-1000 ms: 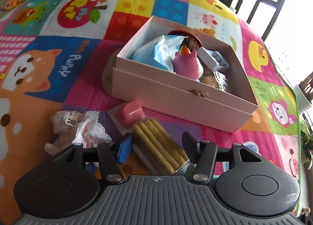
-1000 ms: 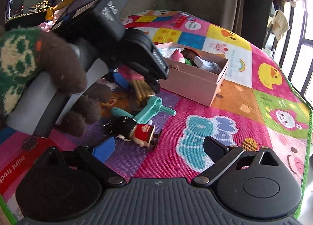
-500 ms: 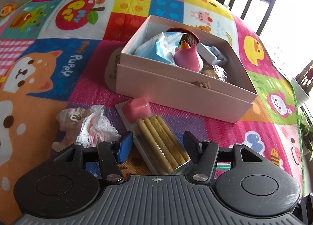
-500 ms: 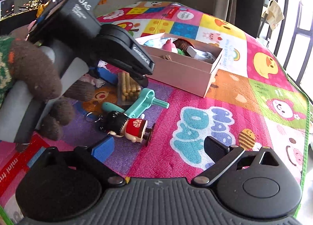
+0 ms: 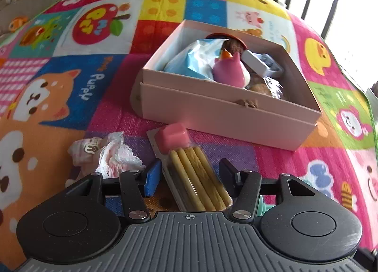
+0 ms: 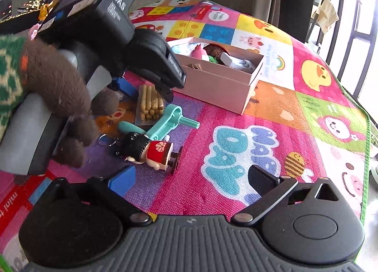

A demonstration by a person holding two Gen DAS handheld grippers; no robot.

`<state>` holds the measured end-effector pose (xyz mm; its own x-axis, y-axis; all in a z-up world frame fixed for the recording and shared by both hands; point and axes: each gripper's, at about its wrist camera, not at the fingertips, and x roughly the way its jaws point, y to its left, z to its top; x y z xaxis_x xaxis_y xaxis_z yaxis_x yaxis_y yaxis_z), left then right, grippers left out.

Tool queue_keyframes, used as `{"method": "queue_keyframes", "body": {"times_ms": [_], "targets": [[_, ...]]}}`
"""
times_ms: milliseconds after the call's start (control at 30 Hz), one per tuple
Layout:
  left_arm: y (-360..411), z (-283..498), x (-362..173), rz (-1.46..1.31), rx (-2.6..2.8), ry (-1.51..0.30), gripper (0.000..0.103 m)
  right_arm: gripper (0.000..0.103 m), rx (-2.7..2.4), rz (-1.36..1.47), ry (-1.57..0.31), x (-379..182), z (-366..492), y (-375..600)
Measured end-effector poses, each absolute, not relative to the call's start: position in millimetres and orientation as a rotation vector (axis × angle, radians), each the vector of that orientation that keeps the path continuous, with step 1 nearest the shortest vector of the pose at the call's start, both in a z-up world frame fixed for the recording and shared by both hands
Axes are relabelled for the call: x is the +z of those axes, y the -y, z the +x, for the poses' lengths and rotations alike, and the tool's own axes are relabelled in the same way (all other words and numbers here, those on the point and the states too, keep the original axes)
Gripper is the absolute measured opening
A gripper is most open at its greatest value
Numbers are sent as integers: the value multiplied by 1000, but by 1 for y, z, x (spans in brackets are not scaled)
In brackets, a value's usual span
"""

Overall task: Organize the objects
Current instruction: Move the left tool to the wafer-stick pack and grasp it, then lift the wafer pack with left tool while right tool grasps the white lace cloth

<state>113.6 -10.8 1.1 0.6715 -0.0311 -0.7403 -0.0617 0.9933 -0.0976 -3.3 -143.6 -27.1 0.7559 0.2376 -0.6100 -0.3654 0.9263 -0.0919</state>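
Snack pack [image 5: 189,168] of biscuit sticks with a pink dip cup lies flat on the play mat [image 5: 59,97], just in front of the pink box [image 5: 224,111]. Left gripper [image 5: 189,172] straddles the pack's near end; its jaws are closing, the pack sits between them, and a gap shows on both sides, so the pads are not pressing on it. Blue pad on its left finger, black pad on the right.

Pink box sits further back on the mat, already part filled: a blue-white packet [image 5: 193,59], a pink bird toy [image 5: 230,71], a white and grey block [image 5: 259,63], something brown behind (too hidden to name).

Left of the pack, a small doll in pink lace [image 5: 106,156] lies on the mat, near the left finger but apart from it.

Right wrist view: right gripper [image 6: 191,175] hovers over bare mat with its jaws spread wide and nothing between them. Ahead of it lies a figure keychain [image 6: 148,151] with black hair and a red body, ring to the left. Just behind that lies a teal plastic tool [image 6: 170,123], touching or nearly touching the end of the snack pack [image 6: 150,104]. The left gripper's body [image 6: 132,59] shows here too, angled down over the pack, held by a hand in a brown fuzzy glove [image 6: 59,89] with a green patterned sleeve.
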Motion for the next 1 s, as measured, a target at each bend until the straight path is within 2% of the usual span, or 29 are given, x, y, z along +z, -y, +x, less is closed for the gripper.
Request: {"method": "queue_keyframes", "body": {"times_ms": [133,500,633,800,1000], "targets": [[-9,86,-1,-100,-61,-805,43,103,337,-181,-636,-26,-2,148],[-62,-3,1,-91,-277,-834,43,103,337,-124,-702,-28,13,157],[-73,-23,2,-63,-271,-835,44,103,236,-216,-654,-26,26,158],[-78,-27,2,-24,-232,-824,44,103,176,-248,-607,-5,42,160],[-85,-18,1,-72,-214,-810,44,103,438,-133,-661,28,59,112]]}}
